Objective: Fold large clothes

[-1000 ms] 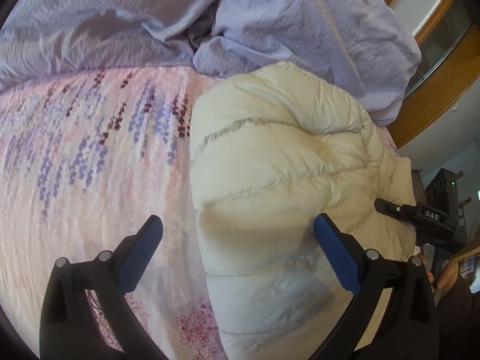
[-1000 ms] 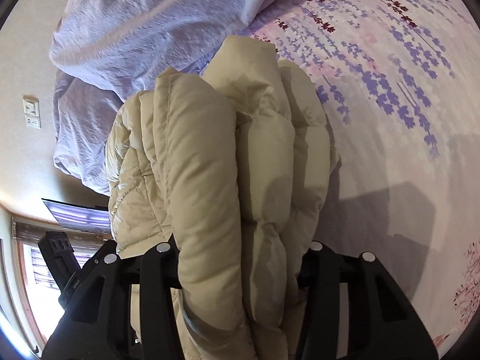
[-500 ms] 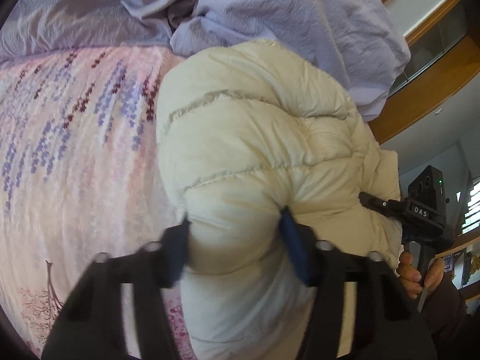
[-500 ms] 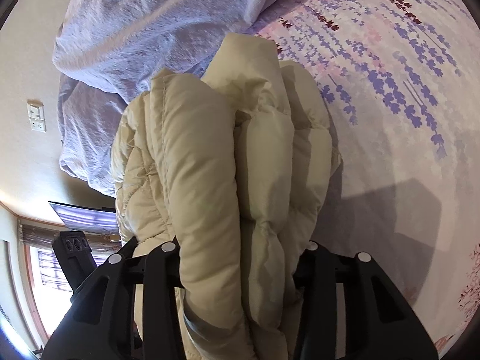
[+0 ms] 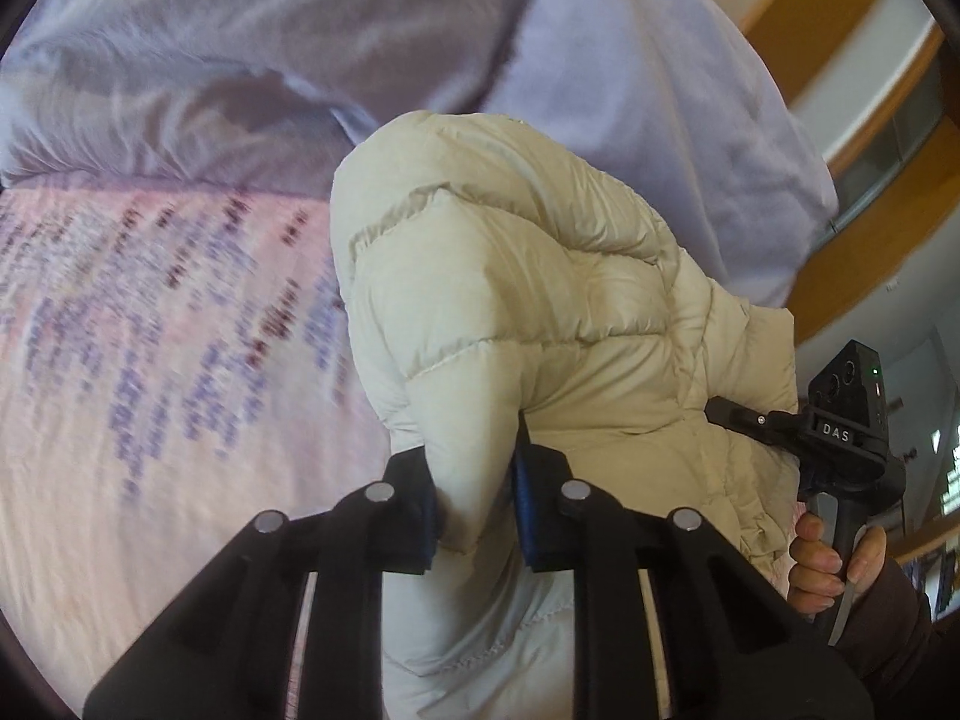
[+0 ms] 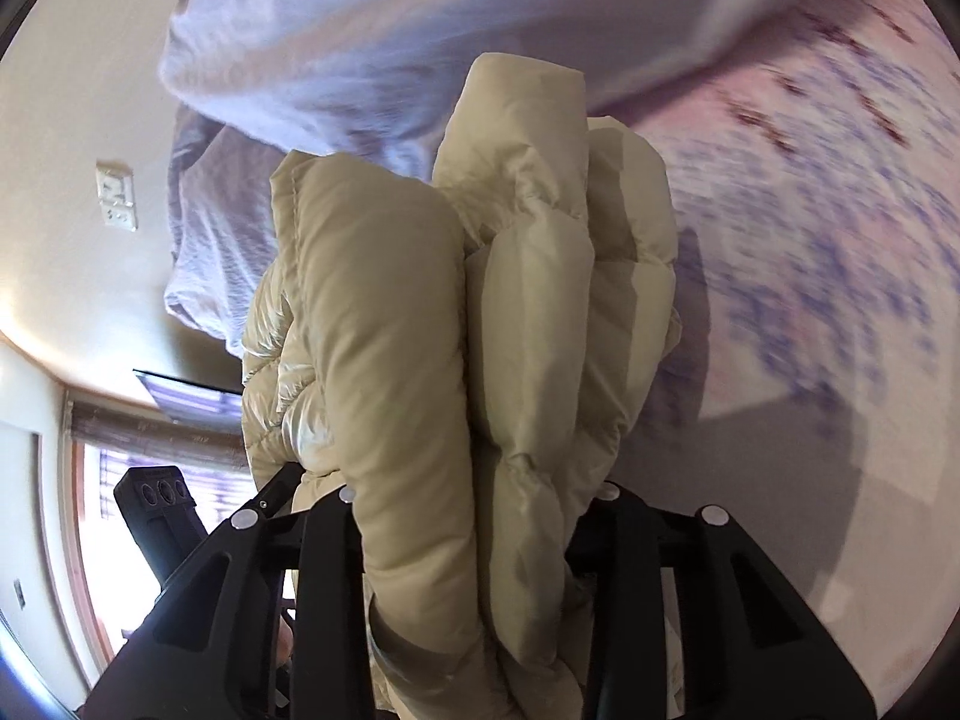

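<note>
Both tools clamp puffer jacket [image 5: 540,312]: L tool [image 5: 474,510], R tool [image 6: 474,510]; lavender duvet [image 5: 660,90] bunched behind.

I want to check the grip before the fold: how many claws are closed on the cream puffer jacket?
2. The left claw pinches a jacket fold near its edge; the right claw clamps a thick folded bundle.

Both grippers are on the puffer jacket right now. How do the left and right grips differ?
The left gripper pinches a thin fold of the cream puffer jacket, its blue pads close together. The right gripper holds a thick bundle of several layers, so its jaws stand wide and its pads are hidden. Both are shut on the jacket, over the floral bedsheet.
</note>
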{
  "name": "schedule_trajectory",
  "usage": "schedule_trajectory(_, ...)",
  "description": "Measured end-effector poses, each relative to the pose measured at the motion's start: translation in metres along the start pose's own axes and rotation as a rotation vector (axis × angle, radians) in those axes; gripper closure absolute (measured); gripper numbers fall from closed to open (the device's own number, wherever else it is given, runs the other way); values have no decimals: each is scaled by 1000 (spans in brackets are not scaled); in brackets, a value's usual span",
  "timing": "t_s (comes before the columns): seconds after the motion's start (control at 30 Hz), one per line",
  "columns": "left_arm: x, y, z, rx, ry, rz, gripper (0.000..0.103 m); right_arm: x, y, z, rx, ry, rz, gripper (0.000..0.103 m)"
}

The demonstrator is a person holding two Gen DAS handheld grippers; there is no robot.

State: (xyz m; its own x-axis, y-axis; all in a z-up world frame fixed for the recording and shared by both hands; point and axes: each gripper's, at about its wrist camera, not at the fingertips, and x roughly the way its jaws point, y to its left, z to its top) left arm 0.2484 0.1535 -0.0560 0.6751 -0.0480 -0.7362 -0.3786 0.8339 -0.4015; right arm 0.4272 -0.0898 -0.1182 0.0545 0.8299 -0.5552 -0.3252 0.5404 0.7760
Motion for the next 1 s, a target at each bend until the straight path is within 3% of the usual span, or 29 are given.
schedule_trajectory(0.2, -6, 26, 21, -42, -50, 66, 83, 36, 30, 22, -56, 35, -6, 68)
schedule_trajectory(0.37, 3, 42, 29, -63, -43, 127, 83, 59, 34, 30, -67, 56, -50, 68)
schedule_trajectory(0.47, 9, 41, 28, -48, -35, 151, 81, 60, 33, 31, -67, 55, -69, 62)
schedule_trajectory(0.67, 13, 31, 27, -4, -31, 214, 66, 43, 34, 28, -90, 38, -179, 45)
schedule_trajectory(0.8, 8, 27, 27, 12, -43, 257, 44, 19, 41, 28, -109, -31, -263, 41)
schedule_trajectory(1.0, -3, 15, 33, 50, -90, 291, 30, -13, 88, 21, -244, -158, -326, 41)
